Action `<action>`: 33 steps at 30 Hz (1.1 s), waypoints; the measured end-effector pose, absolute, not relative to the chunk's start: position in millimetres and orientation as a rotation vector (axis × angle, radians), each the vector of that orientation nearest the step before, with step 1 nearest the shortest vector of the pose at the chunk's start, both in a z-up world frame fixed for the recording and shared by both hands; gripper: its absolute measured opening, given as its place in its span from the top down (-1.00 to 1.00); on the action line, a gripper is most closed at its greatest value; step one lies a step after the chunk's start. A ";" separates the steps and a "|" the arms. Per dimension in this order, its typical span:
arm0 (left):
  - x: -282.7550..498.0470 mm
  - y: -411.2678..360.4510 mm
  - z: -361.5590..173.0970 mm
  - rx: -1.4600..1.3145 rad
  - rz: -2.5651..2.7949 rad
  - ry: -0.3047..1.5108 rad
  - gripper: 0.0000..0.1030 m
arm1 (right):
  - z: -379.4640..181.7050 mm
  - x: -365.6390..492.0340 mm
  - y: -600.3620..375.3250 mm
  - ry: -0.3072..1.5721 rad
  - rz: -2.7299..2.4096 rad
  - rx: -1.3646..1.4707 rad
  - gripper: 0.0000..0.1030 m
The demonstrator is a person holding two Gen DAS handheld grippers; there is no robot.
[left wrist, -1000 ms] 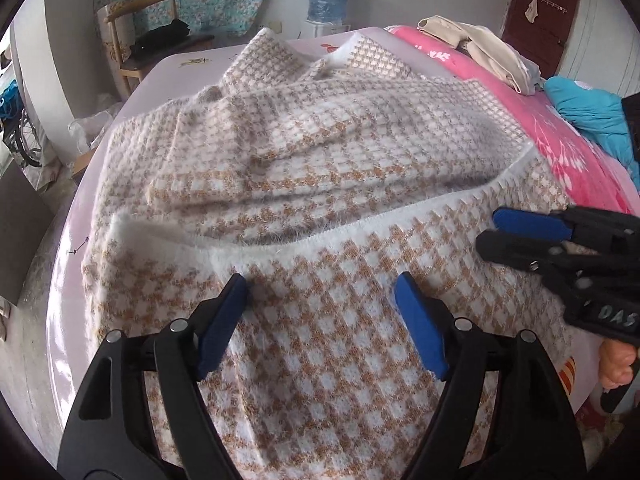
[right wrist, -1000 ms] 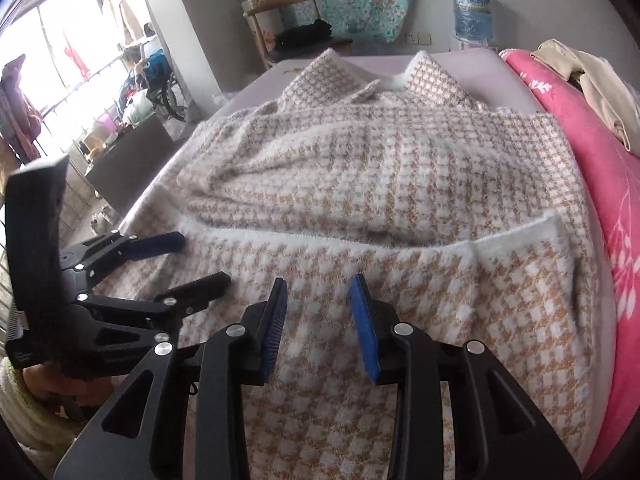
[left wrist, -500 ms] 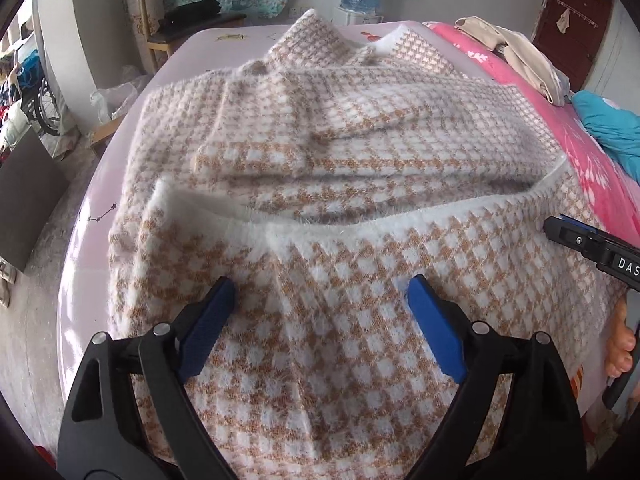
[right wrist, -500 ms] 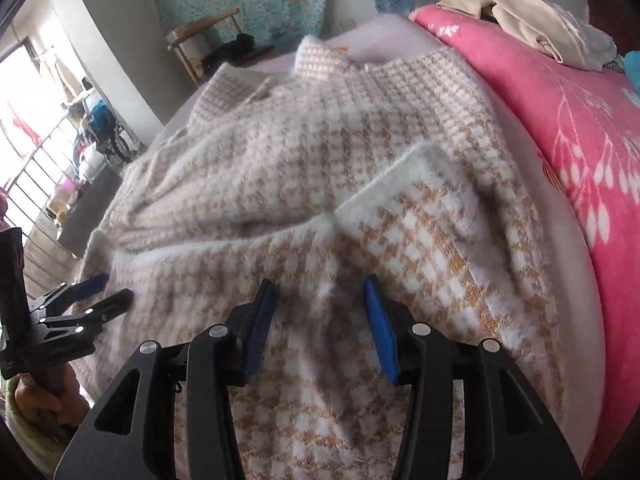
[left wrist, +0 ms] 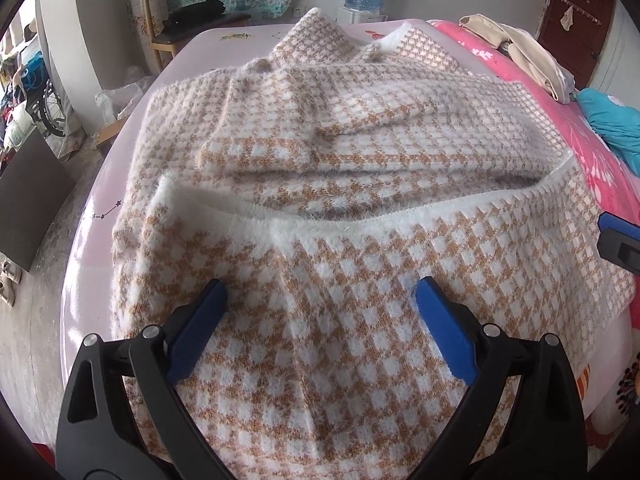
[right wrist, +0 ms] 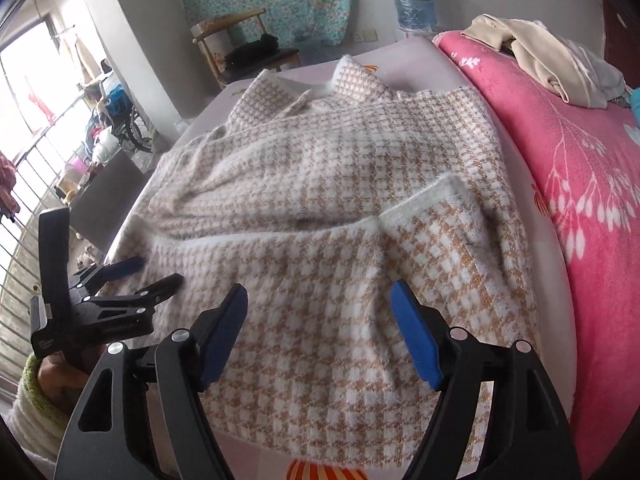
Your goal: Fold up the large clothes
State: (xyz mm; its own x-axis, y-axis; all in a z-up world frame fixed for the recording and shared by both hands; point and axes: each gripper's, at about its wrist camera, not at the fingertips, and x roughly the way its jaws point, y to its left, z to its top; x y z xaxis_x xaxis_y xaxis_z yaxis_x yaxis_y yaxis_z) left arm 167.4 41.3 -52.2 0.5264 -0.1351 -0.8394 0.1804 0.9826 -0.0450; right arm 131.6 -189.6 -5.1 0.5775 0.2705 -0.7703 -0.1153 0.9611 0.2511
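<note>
Looking down from the left wrist, the left tool (left wrist: 320, 296) is seen with its blue pads far apart and still spreading; nothing is clamped, though the checked knit garment (left wrist: 360, 240) lies directly beneath and between them. The garment is spread over the pale pink bed (left wrist: 208, 44), its near part folded back so that a fluffy white edge (left wrist: 320, 220) crosses the view. What lies under that fold is hidden. The tool's own black arms cover the garment's nearest hem. At the right border only a blue-and-black sliver of the right tool (left wrist: 620, 240) is caught, too little for its state to be read there. Beige clothes (left wrist: 516, 48) and a teal cloth (left wrist: 612, 124), the latter cut off by the frame, rest on a pink blanket (left wrist: 592, 160).

From the right wrist, the right tool (right wrist: 320, 316) is shown with its jaws opening and empty over the same garment (right wrist: 340, 200). The garment's near edge is partly masked by the tool's frame. The left tool (right wrist: 156, 272) appears at lower left, held by a hand (right wrist: 60, 376) that is largely hidden behind it; a cuff (right wrist: 36, 396) is only partly visible. The window area is overexposed and hard to make out.
</note>
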 end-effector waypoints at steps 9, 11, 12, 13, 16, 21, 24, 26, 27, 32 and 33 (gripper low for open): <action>169.2 40.7 -52.2 0.044 -0.162 1.019 -0.84 | -38.5 130.4 -163.2 1.006 0.234 0.036 -0.66; 169.5 40.6 -52.2 0.043 -0.158 1.022 -0.84 | -38.1 129.8 -163.5 1.010 0.235 0.039 -0.66; 169.6 40.4 -52.3 0.043 -0.157 1.022 -0.84 | -39.9 128.7 -162.6 1.010 0.237 0.044 -0.67; 169.5 40.1 -52.5 0.044 -0.155 1.021 -0.84 | -40.6 128.0 -162.4 1.011 0.237 0.045 -0.67; 169.1 39.3 -52.9 0.047 -0.149 1.021 -0.84 | -42.5 125.3 -160.8 1.008 0.234 0.043 -0.69; 168.9 38.7 -53.2 0.045 -0.142 1.023 -0.84 | -42.6 129.8 -163.9 1.012 0.239 0.046 -0.72; 168.3 38.5 -53.2 0.043 -0.137 1.023 -0.84 | -43.0 129.1 -163.1 1.013 0.240 0.045 -0.74; 168.0 38.2 -53.1 0.042 -0.134 1.023 -0.84 | -43.2 129.5 -162.9 1.012 0.241 0.040 -0.75; 168.0 38.2 -53.1 0.042 -0.132 1.024 -0.84 | -43.2 129.4 -162.9 1.012 0.241 0.038 -0.76; 168.3 38.3 -53.1 0.042 -0.133 1.025 -0.84 | -43.1 129.0 -162.2 1.013 0.241 0.038 -0.76; 168.3 38.3 -53.0 0.042 -0.133 1.025 -0.84 | -43.0 129.2 -162.0 1.013 0.241 0.038 -0.76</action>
State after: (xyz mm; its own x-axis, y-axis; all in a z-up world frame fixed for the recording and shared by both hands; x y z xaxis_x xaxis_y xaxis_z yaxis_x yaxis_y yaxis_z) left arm 168.3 38.3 -53.0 0.5121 -0.0909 -0.8541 0.1302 0.9911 -0.0274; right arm 129.2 -162.0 -43.0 0.5055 0.2171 -0.8351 -0.1818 0.9729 0.1429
